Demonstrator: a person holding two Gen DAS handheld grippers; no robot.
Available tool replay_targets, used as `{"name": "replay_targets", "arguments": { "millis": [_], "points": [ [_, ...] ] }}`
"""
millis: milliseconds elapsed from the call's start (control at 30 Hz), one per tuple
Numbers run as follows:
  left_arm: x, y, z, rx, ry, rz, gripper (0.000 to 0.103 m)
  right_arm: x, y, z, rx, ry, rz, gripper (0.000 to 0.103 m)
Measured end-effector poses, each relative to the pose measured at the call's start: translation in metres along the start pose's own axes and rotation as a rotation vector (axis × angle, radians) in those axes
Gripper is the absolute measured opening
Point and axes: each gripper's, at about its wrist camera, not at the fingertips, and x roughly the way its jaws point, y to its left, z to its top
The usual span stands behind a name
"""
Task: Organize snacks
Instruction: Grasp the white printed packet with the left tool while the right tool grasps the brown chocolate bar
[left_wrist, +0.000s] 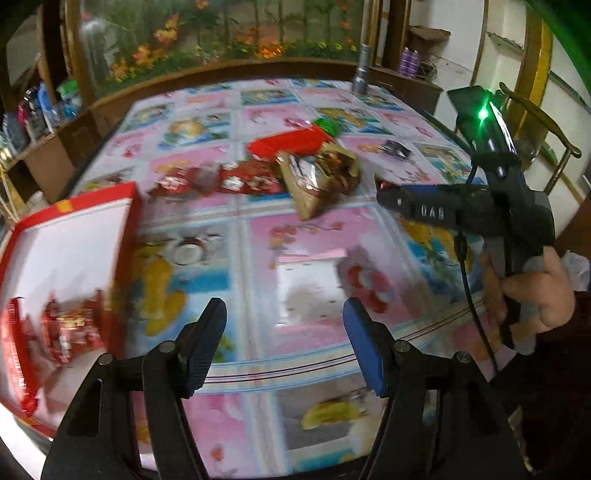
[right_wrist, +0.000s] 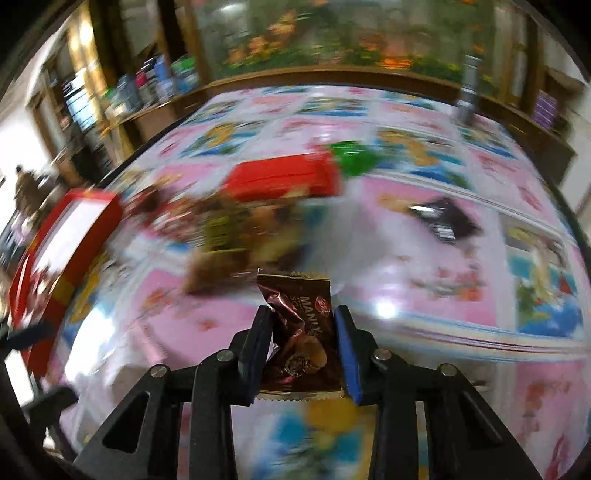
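Snacks lie in a messy pile near the middle of my table with the shiny pink and blue picture cloth (left_wrist: 258, 236). One of them, a small dark brown shiny foil snack packet (right_wrist: 301, 332), sits right between the two fingers of my right gripper (right_wrist: 302, 349). The jaws press on both of its sides and hold it up above the cloth, and its top edge pokes out past the fingertips. My left gripper (left_wrist: 284, 343) has its jaws wide apart with nothing between them, and it hangs over the near part of the table. Just to its left is the flat red cardboard box with the white inside (left_wrist: 66, 266), and a few red wrapped snacks (left_wrist: 70, 328) lie in its near corner. In the pile I can see a long red packet (left_wrist: 288, 142), a green wrapped sweet (left_wrist: 327, 125) touching its far end, small red and white packets (left_wrist: 236, 181) and a clear bag of brown treats (left_wrist: 321, 177). A little black packet (left_wrist: 395, 147) lies apart on the right. Much of the right view is blurry.
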Motion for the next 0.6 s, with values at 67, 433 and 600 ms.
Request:
{"name": "replay_targets", "arguments": {
  "millis": [67,433,600],
  "points": [
    [0.007,-0.003,0.004,-0.003,0.014,-0.008,0.065,-0.002,-0.016,0.001,0.066,-0.009,0.043,0.036],
    [0.04,-0.006,0.009,-0.035,0.085,-0.002,0.065,-0.005,-0.014,0.0,0.064,-0.02,0.038,0.037],
    [0.041,-0.007,0.008,-0.018,0.071,0.003,0.064,-0.004,-0.014,0.0,0.064,-0.02,0.039,0.038]
  ]
}}
